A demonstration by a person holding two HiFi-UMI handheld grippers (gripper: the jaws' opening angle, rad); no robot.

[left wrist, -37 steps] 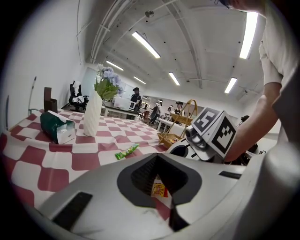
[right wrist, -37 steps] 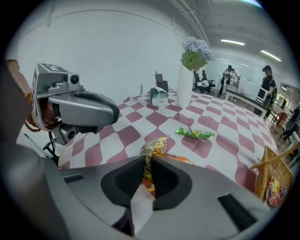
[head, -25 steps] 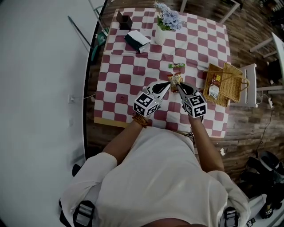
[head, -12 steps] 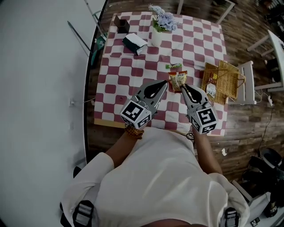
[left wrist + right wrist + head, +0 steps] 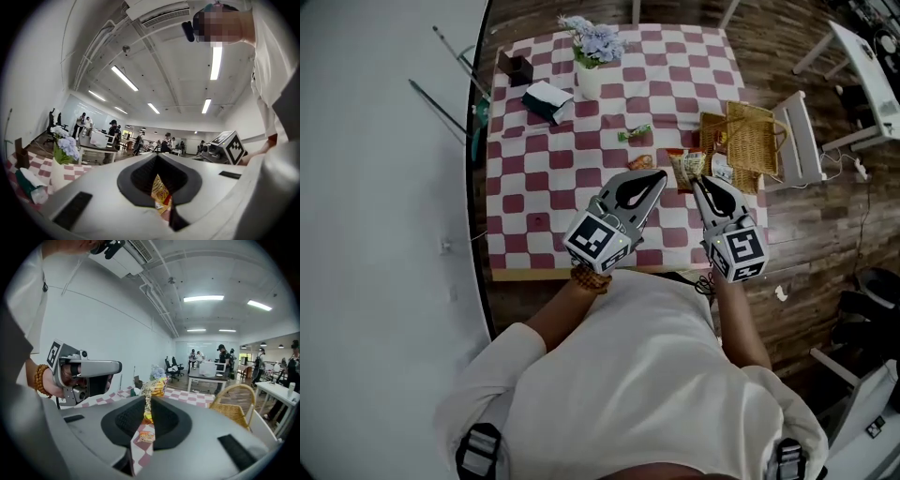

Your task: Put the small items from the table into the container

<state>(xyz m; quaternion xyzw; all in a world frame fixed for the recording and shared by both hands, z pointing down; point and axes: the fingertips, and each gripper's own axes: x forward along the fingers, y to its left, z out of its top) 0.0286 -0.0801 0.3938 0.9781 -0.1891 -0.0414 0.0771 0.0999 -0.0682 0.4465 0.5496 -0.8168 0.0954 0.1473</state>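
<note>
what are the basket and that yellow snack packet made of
The basket looks like woven wicker or rattan, tan and matte: open weave, hoop handle. The snack packet is probably thin plastic film, likely glossy: printed, crumpled face.

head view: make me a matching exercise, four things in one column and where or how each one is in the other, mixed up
Things:
1. packet
2. basket
3. vase
4. box

Places or states:
A. at the far left corner of the table
B. at the table's right edge
C. pinched in the right gripper
D. holds flowers

Pairs: 1-C, 2-B, 3-D, 4-A
</note>
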